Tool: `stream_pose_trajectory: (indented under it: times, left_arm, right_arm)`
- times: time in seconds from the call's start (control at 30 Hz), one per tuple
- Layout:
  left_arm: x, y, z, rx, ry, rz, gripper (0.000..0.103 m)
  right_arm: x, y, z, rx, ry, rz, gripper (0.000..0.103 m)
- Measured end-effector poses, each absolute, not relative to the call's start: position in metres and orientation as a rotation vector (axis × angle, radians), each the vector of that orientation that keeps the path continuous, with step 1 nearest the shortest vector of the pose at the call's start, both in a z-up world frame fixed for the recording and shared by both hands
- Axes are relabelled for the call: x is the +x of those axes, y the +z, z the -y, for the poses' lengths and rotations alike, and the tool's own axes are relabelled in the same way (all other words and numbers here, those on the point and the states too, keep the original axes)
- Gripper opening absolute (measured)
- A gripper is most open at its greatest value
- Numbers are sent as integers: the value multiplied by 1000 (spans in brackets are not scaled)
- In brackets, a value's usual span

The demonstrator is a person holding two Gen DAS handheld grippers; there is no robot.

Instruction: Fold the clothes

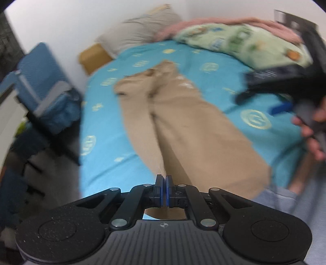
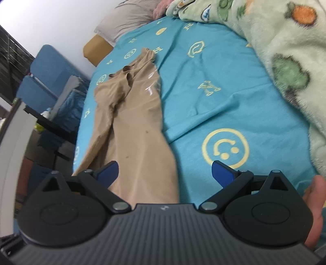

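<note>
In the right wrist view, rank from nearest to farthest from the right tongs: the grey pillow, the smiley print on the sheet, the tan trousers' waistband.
1. Smiley print, just ahead of the right tongs, right of centre.
2. Trousers' waistband, farther up, left of centre.
3. Grey pillow, at the bed's far end.

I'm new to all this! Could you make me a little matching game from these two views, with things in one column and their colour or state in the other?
Things:
1. left tongs
2. right tongs
3. trousers
4. bed sheet

Descriptions:
A. turquoise with yellow smiley prints
B. spread wide open
C. tan, lying lengthwise on the bed
D. closed on a fold of tan cloth

Pairs: 1-D, 2-B, 3-C, 4-A
</note>
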State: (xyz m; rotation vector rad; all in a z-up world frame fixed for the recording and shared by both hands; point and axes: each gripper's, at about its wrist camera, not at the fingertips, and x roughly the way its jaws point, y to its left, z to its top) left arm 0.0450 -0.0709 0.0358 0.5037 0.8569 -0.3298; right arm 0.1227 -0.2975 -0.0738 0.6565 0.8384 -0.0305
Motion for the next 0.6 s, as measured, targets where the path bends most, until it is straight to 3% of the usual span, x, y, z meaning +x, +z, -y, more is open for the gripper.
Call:
stream_pose_trajectory:
  times: [0.07,0.13,0.2,0.27,0.33,0.4,0.6]
  left_arm:
    - [42,18,81,477,-414,-946,4]
    - [40,0,88,427,-496,-1056,17]
    - [47,-10,76,313,-523,-1123,18]
    - [60,-17,51,155,-467,-1140,37]
    - [73,-25,26,-3,-408,-1153,63]
    - [85,-33,1,-161,-348,-1160,77]
    - [123,-57,-71,-606,-162,-1159,81]
  right_arm:
    - [121,-74,297,656,-16,-834,99]
    - [118,-74,297,667,9,-835,99]
    - [115,-74,296,688,44,-839,99]
    - [112,-74,293,695,73,-849,99]
    - [112,-75,290,696,92,-864,99]
    - [115,-78,285,706,111,-885,99]
    - [126,-96,282,744,103,-985,95]
